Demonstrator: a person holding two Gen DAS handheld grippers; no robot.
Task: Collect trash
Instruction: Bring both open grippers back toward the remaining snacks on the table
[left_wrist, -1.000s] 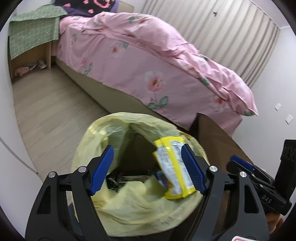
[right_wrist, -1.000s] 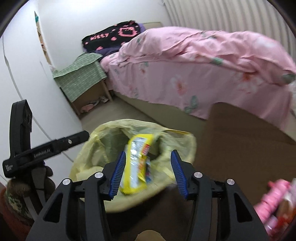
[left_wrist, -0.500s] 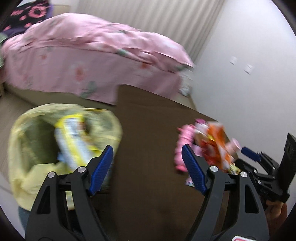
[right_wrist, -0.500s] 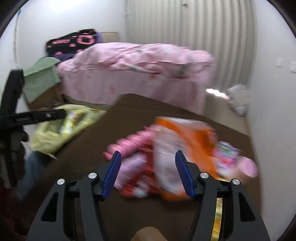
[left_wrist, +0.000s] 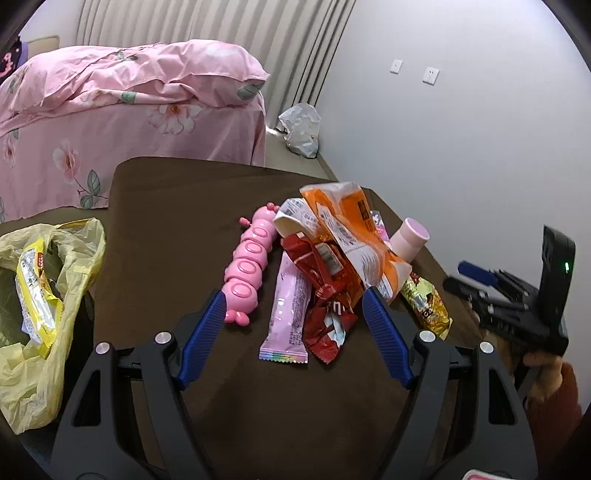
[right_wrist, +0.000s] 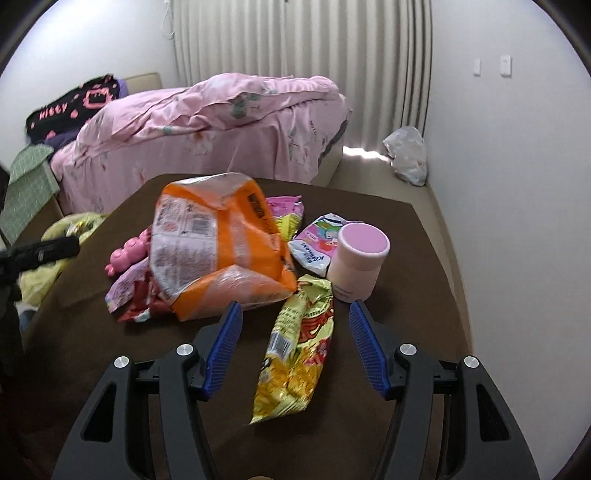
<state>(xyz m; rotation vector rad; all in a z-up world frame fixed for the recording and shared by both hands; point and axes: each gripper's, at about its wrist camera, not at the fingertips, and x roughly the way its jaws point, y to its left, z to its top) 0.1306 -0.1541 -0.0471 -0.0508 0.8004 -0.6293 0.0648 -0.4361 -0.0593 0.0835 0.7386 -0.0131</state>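
A heap of wrappers lies on the brown table (left_wrist: 166, 206). My left gripper (left_wrist: 293, 297) hovers open over a pink wrapper (left_wrist: 286, 310) and a red wrapper (left_wrist: 325, 291), touching neither. An orange bag (left_wrist: 347, 229) tops the heap beside a pink caterpillar toy (left_wrist: 251, 258). In the right wrist view my right gripper (right_wrist: 295, 312) stands open above a yellow-green wrapper (right_wrist: 299, 347), in front of the orange bag (right_wrist: 218, 243) and a pink-lidded jar (right_wrist: 358, 262). The yellow trash bag (left_wrist: 74, 266) hangs at the table's left edge with a yellow wrapper (left_wrist: 33, 284) inside.
A bed with a pink quilt (left_wrist: 129, 92) stands behind the table. A white plastic bag (left_wrist: 301, 129) lies on the floor by the curtain. The white wall (left_wrist: 461, 147) runs close along the table's right side. A small pink packet (right_wrist: 317, 243) lies beside the jar.
Both grippers swung right, from over the yellow trash bag to the heap on the table. The yellow wrapper that was between the right fingers now lies in the bag.
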